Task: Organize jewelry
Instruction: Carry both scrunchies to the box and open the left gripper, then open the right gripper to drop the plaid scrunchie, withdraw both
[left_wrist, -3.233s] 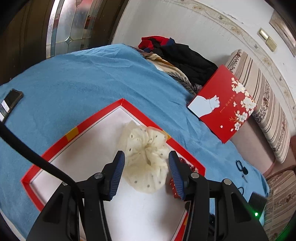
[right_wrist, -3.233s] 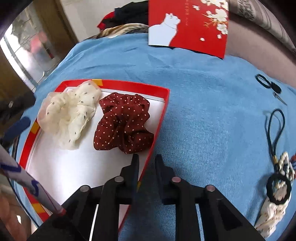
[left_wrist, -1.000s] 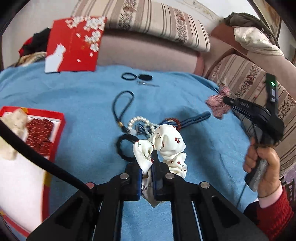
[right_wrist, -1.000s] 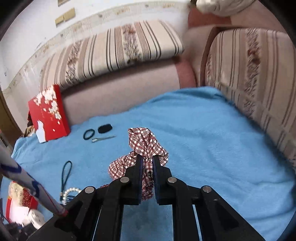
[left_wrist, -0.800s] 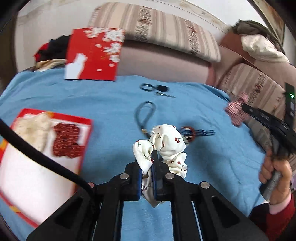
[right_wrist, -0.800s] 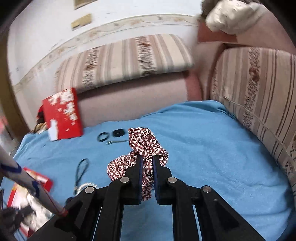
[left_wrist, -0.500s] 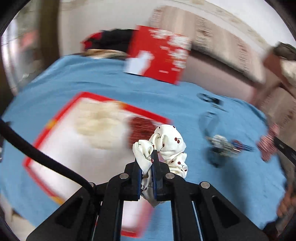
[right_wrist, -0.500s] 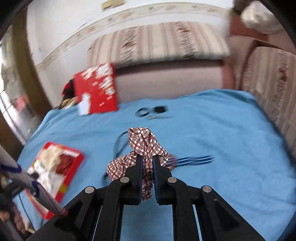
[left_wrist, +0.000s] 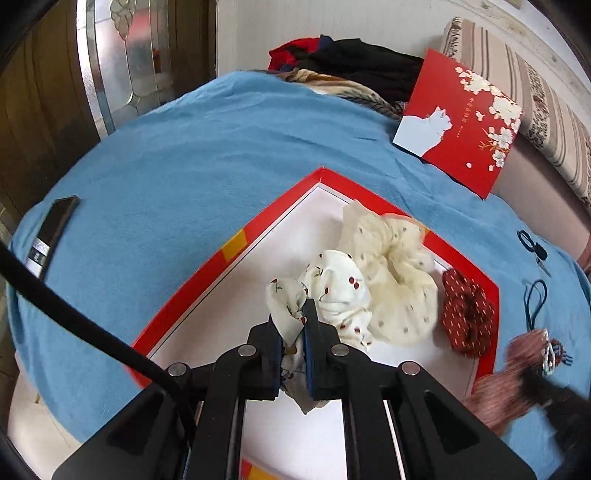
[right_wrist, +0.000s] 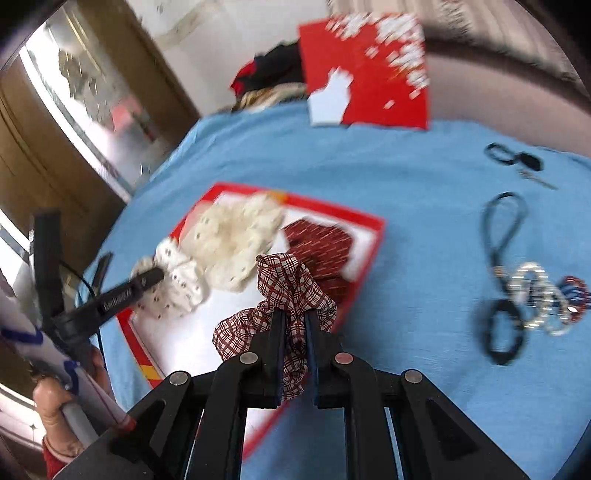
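Observation:
My left gripper (left_wrist: 293, 314) is shut on a white cherry-print scrunchie (left_wrist: 334, 291), held over the white floor of the red-rimmed tray (left_wrist: 229, 247). Inside the tray lie a cream dotted scrunchie (left_wrist: 391, 266) and a dark red dotted scrunchie (left_wrist: 467, 317). My right gripper (right_wrist: 294, 325) is shut on a red plaid scrunchie (right_wrist: 291, 288), hanging above the tray's near right rim (right_wrist: 369, 251). In the right wrist view the left gripper (right_wrist: 157, 275) with its white scrunchie (right_wrist: 177, 288) shows at the tray's left side. The right gripper appears blurred at the left wrist view's lower right.
On the blue cloth (right_wrist: 424, 206) right of the tray lie a black cord loop (right_wrist: 502, 221), a pearl bracelet with beads (right_wrist: 539, 295) and black hair ties (right_wrist: 498, 153). A red cat-print box lid (left_wrist: 458, 122) leans on the striped sofa. A phone (left_wrist: 51, 230) lies at the left.
Both grippers swung left from the jewelry pile and sofa side to the red tray, each carrying its scrunchie. Earlier still, both stood at the tray with nothing held.

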